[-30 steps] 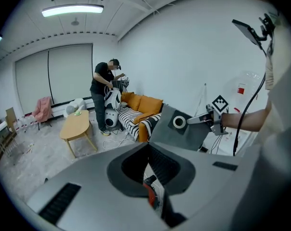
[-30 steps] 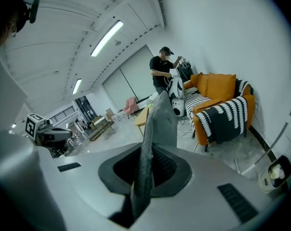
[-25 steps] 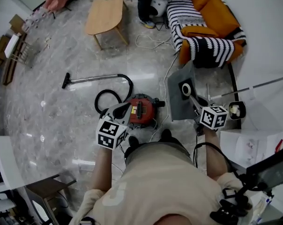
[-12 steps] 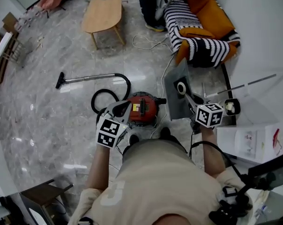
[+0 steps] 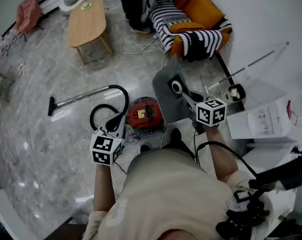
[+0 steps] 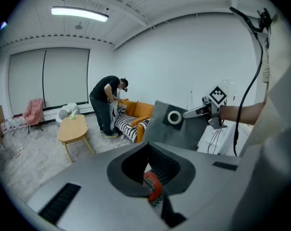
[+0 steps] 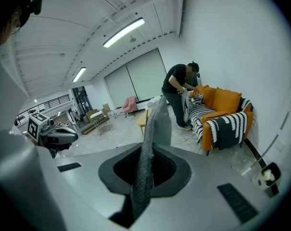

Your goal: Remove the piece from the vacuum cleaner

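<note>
Right now one piece point(image 5: 167, 104) – a flat grey bag with a single white ring on its face – hangs from the right gripper point(image 5: 184, 94). The right gripper view shows those jaws drawn almost together and pinching the bag's thin woven edge. The bag is lifted clear of the floor and sits just to the right of the vacuum cleaner point(image 5: 142, 115) in the head view.

That one red vacuum cleaner rests on the marble floor point(image 5: 51, 149), close in front of the person's feet. A single black hose point(image 5: 107, 110) loops away from it on the left and runs into one long wand point(image 5: 76, 98) lying flat on the floor.

The left gripper point(image 5: 115, 126) hovers over the hose loop beside the vacuum cleaner. In its own view the jaws stand nearly together with nothing caught between them – only a sliver of the red machine shows through the narrow slit.

Further off stand one oval wooden coffee table point(image 5: 85, 25), one orange sofa point(image 5: 201, 10) draped with a black-and-white striped blanket point(image 5: 188, 34), and one pink chair point(image 5: 29, 13). One other person point(image 5: 130, 4) in dark clothes bends over the sofa. A white cable point(image 5: 136, 46) lies coiled on the floor between the table and the sofa. At the far right a white box point(image 5: 263, 124) sits near the wall.
</note>
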Demonstrator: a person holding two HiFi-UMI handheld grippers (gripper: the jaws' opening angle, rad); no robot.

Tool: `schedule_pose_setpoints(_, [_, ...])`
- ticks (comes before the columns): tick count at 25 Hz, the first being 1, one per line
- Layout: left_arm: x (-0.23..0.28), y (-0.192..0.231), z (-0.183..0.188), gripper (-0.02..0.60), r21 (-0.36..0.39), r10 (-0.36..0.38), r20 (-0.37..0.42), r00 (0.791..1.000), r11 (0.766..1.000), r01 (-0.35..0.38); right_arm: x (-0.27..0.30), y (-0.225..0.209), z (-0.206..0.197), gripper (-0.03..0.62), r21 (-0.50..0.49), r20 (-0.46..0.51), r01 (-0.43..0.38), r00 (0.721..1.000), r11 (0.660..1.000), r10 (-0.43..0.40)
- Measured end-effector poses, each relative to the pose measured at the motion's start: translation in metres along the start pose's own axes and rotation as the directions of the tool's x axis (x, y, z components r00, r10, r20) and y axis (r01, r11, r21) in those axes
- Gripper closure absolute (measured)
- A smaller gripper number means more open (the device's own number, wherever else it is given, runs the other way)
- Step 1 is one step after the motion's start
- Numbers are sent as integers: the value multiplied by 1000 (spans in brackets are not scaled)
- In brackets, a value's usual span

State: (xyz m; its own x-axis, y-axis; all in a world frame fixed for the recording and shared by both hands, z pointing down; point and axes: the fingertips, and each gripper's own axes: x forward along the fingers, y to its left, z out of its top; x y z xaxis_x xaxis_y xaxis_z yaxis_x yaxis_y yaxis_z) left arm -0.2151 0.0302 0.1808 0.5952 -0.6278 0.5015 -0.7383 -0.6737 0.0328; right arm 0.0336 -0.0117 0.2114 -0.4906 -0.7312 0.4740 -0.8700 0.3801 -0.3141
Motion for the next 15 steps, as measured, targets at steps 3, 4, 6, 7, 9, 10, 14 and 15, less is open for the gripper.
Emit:
schedule_pose_setpoints(3, [-4, 4, -5, 588, 51, 6, -21, 1000, 999, -5, -4, 11, -2, 569, -3, -5, 15, 1000, 1000, -15])
schedule_pose_setpoints(4, [-5, 2, -7, 588, 38, -9, -17, 1000, 999, 10, -6, 14, -3, 569, -10, -8, 16, 1000, 1000, -16])
schedule_pose_setpoints(6, [-5, 1, -6, 588, 6, -52, -4, 999, 999, 52, -11, 19, -4, 569, -12, 0, 32, 1000, 999, -32])
schedule_pose_setpoints(7, [-4, 1, -5, 588, 7, -71, -1, 997, 997, 71, -14, 20, -4, 569, -8, 10, 44, 999, 999, -44])
schedule_pose_setpoints(9, [-3, -1, -7, 588, 19, -92, -4, 996, 996, 92, -21, 23, -5, 569, -3, 21, 60, 998, 998, -60])
schedule_pose_setpoints(10, [-3, -3, -10, 588, 18, -96, -9, 995, 995, 96, -24, 24, -7, 569, -2, 21, 64, 998, 998, -64])
schedule_pose_setpoints(14, [2, -13, -19, 588, 1, -111, -28, 993, 994, 111, -38, 24, -13, 569, -2, 27, 73, 997, 997, -73])
schedule_pose_setpoints(15, [4, -18, -18, 588, 4, -122, -28, 992, 993, 122, -42, 24, -14, 569, 0, 31, 72, 997, 997, -72])
